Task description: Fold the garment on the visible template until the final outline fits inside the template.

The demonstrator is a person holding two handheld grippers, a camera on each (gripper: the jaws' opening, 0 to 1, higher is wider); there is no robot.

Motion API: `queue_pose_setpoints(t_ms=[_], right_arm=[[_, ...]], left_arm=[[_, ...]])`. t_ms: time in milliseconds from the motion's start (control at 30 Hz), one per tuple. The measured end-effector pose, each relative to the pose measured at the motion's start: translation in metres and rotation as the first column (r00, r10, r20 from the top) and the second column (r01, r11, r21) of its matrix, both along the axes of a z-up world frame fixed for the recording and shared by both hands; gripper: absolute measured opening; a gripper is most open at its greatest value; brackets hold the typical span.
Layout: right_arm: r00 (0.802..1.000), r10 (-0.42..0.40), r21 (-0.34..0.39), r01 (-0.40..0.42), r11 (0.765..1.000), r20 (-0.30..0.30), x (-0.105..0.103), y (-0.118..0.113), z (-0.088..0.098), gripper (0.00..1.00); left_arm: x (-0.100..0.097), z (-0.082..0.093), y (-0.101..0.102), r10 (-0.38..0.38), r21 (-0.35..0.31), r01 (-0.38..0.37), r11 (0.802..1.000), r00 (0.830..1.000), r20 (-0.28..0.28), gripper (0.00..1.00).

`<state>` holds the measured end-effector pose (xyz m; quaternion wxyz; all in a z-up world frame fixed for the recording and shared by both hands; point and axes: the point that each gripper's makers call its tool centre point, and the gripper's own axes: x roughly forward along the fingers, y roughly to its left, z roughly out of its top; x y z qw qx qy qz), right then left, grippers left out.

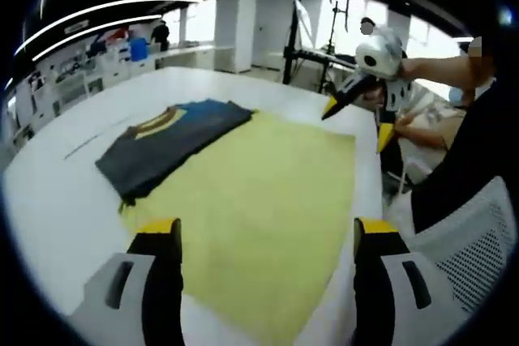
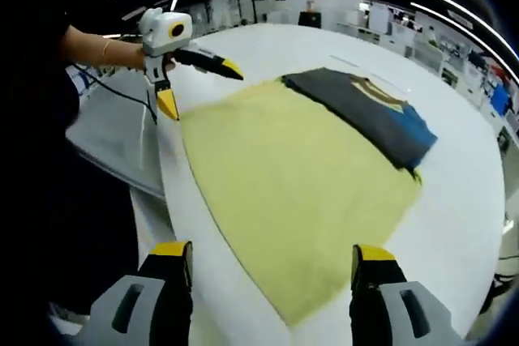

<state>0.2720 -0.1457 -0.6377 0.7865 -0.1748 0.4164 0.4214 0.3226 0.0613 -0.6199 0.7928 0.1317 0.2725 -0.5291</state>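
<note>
2 grippers, left gripper point(image 1: 268, 237) and right gripper point(image 2: 271, 261), hover with jaws spread, holding nothing. On the white table point(image 1: 57, 192), a folded dark garment point(image 1: 166, 146) rests along 1 edge of the yellow template point(image 1: 268, 216), seemingly within its outline.

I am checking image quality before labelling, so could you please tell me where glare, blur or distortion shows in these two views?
Left gripper view: bright windows wash out the background behind the right gripper; fisheye bends the white table edge. Right gripper view: the ceiling strip lights curve; the folded dark grey and blue garment and the yellow template sheet read soft but evenly lit, without hard shadows; the left gripper is clear.
</note>
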Motion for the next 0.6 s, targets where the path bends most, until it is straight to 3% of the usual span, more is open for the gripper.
queue_pose_setpoints(t_ms=[167, 400, 600], right_arm=[[1.0, -0.008, -0.035, 0.007, 0.999, -0.029, -0.005, -0.006, -0.011, 0.62], [1.0, 0.007, -0.074, -0.007, 0.997, 0.002, -0.007, -0.008, -0.016, 0.51], [0.997, 0.067, -0.127, -0.062, 0.99, 0.035, -0.008, -0.01, -0.023, 0.46]], left_arm=[[-0.016, -0.011, 0.013, -0.025, 0.056, 0.024, 0.998, 1.0, 0.013, 0.75], [-0.038, -0.031, 0.027, -0.056, 0.148, 0.053, 0.988, 0.998, 0.017, 0.61], [-0.044, -0.037, 0.031, -0.065, 0.191, 0.055, 0.98, 0.997, 0.042, 0.49]])
